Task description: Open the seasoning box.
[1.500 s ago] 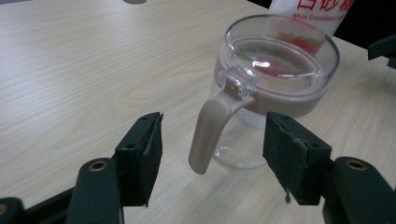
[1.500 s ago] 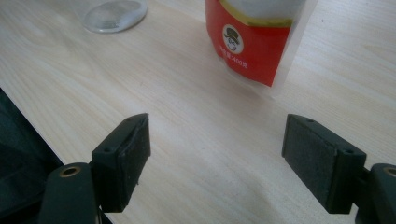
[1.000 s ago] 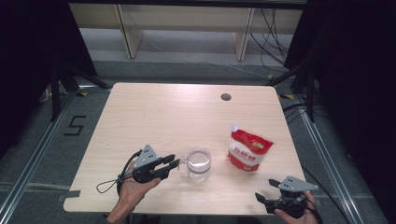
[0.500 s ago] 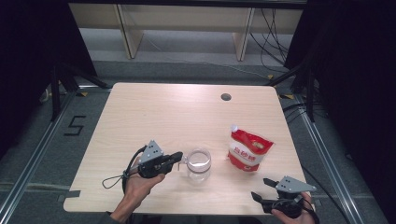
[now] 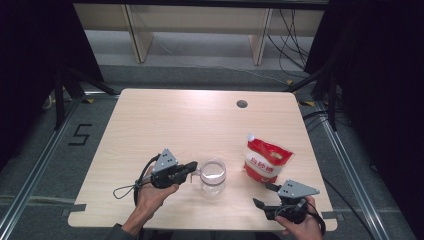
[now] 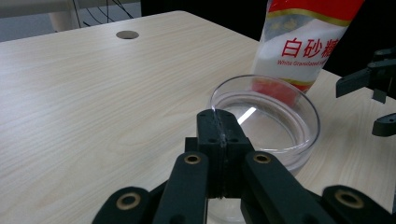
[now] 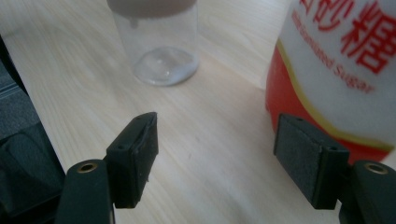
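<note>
The glass jar (image 5: 212,176) stands upright on the desk (image 5: 165,125), near the front edge and about midway between the left and right edges. It is clear and has no lid, and in the right gripper view (image 7: 159,44) its round bottom shows through the wall. The left gripper (image 5: 191,169) lies level just beside the jar on its left side, held by the left hand (image 5: 152,192). Its fingers (image 6: 223,140) are clenched together, and a thin clear piece at the near rim of the jar (image 6: 266,121) is pinched between them; it seems to be a small handle or lip of the jar, but I cannot tell exactly which part it is.

The sugar bag (image 5: 266,161) stands to the right of the jar, a little apart from it and closer to the right edge of the desk. It is red and white with Chinese characters and the words "White Granulated Sugar" on the front (image 6: 306,42), and it has a spout at its top left corner.

The right gripper (image 5: 264,195) is near the front right corner of the desk, held by the right hand (image 5: 297,225), and points toward the sugar bag. Its fingers (image 7: 135,149) are released and have just been closing a little, with only bare desk between them. The bag (image 7: 341,70) is beside the right finger; whether they touch I cannot tell.
</note>
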